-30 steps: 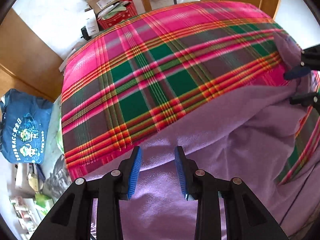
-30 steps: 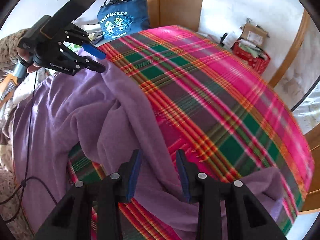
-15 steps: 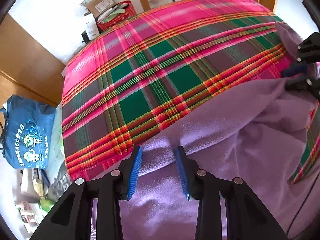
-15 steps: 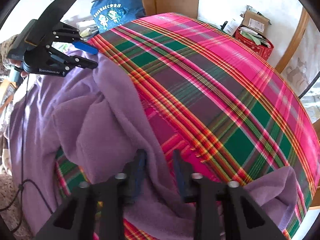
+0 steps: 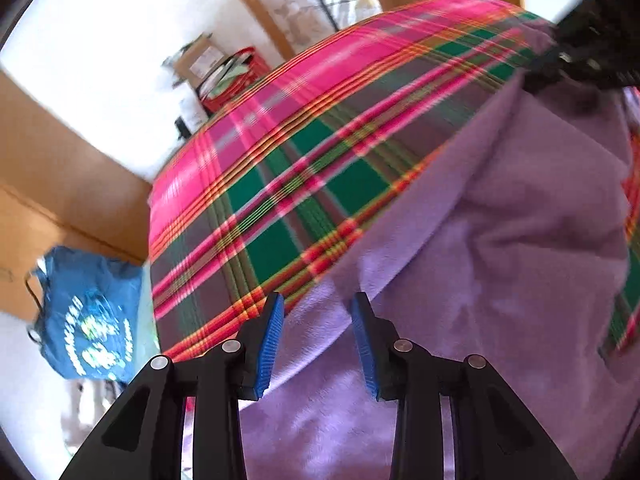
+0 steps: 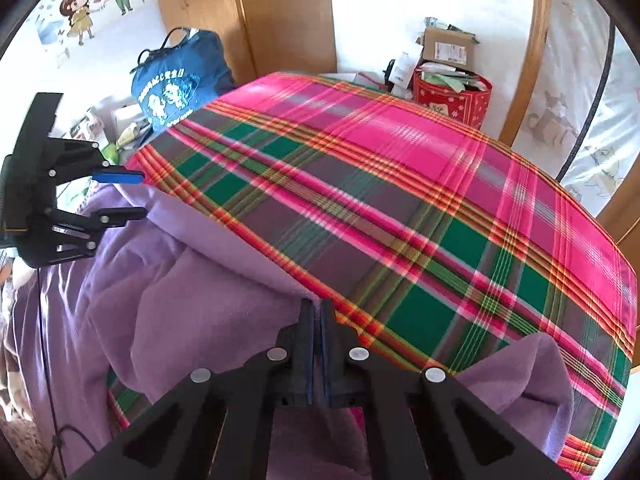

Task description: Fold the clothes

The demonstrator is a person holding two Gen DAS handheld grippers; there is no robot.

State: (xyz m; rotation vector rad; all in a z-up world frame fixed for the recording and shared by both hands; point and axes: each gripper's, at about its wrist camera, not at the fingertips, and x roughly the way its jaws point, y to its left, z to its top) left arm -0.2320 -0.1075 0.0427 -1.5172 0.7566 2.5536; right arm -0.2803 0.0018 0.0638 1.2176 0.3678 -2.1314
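Purple garment (image 6: 168,312) covers the plaid bedspread (image 6: 400,208); right gripper (image 6: 316,320) jaws pinch it; left gripper (image 5: 316,320) jaws gape.

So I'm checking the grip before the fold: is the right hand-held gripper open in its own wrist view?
No, the right hand-held gripper has its jaws shut together at the edge of the purple fleece garment.

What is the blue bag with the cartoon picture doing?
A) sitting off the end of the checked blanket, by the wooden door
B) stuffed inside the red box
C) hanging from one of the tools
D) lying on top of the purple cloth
A: the blue bag sits past the far corner of the checked blanket, in front of the wooden door, well away from the purple cloth.
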